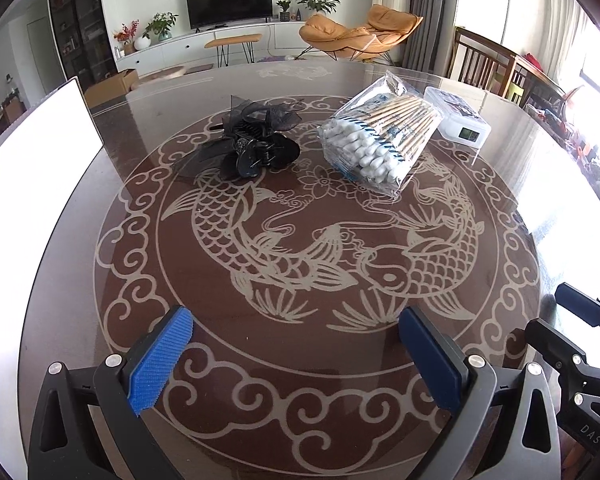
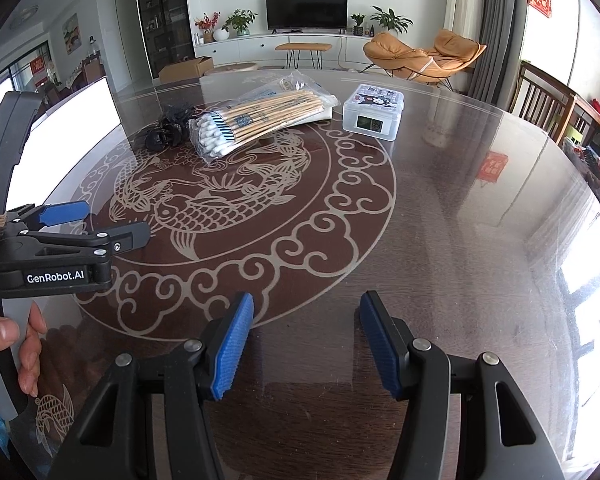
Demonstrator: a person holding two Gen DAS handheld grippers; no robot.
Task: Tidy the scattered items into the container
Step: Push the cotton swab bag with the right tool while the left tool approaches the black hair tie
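Directly ahead of both grippers lies a round dark-brown glass-topped table (image 1: 300,360) printed with a pale carp-and-cloud pattern.

The left gripper (image 1: 296,360) has blue ribbed pads and black arms. Its jaws stand wide apart with only bare tabletop between them. Well beyond its jaws and a little to their left sits a black hair claw clip with a gauzy ribbon bow (image 1: 256,140). Beyond the jaws and slightly to their right lies a clear plastic bag of wooden-stick cotton swabs (image 1: 380,136), white tips toward the gripper. Just behind the far end of that bag stands a small translucent white plastic box with a cartoon picture on its lid (image 1: 462,118); whether the two touch I cannot tell. A bright white flat panel (image 1: 32,168) stands far off to the left of the jaws.

The right gripper (image 2: 306,344) matches the left one, and its jaws are also held well apart, holding nothing. Far ahead of them and to the left lie the swab bag and, partly hidden behind it, the clip. The lidded box is far ahead, nearly in line with the jaws, its lid closed. To the left of the right jaws, the left gripper appears side-on, a person's hand (image 2: 8,344) wrapped around its grey handle.
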